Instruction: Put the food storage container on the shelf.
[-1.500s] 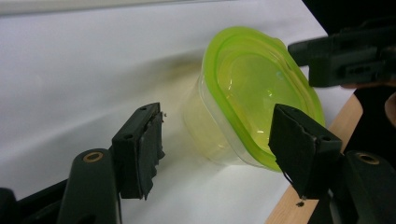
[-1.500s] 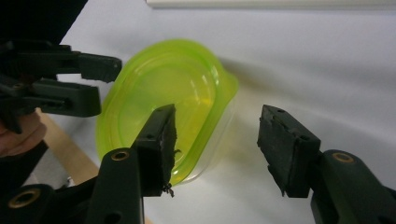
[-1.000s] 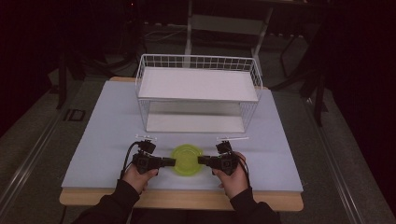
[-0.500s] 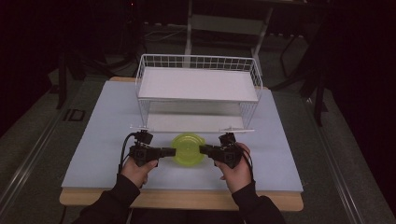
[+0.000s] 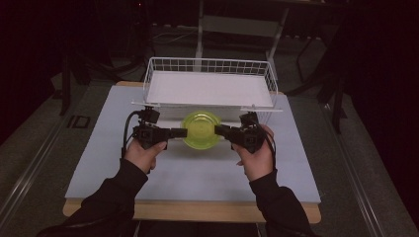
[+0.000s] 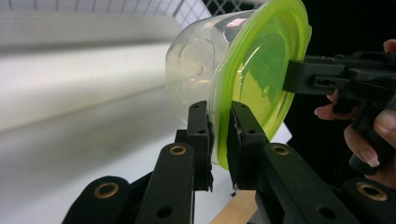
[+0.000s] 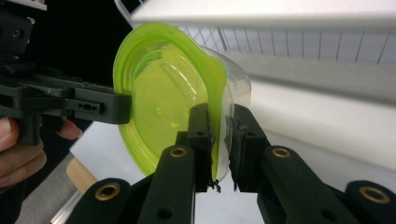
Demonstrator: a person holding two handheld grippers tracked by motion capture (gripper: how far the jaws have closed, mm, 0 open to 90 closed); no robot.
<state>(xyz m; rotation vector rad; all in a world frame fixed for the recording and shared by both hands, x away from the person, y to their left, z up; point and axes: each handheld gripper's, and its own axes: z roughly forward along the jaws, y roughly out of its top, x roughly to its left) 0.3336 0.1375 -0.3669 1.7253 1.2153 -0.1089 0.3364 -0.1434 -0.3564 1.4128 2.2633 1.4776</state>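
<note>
The clear round plastic container with a yellow-green lid (image 5: 201, 129) hangs between both tools: left hand-held gripper (image 5: 182, 132) and right hand-held gripper (image 5: 220, 130) each pinch its rim from opposite sides.

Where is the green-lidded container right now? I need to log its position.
In the high view the container hangs mid-table just before the wire rack, pinched by its lid rim between the left tongs and right tongs.
</note>
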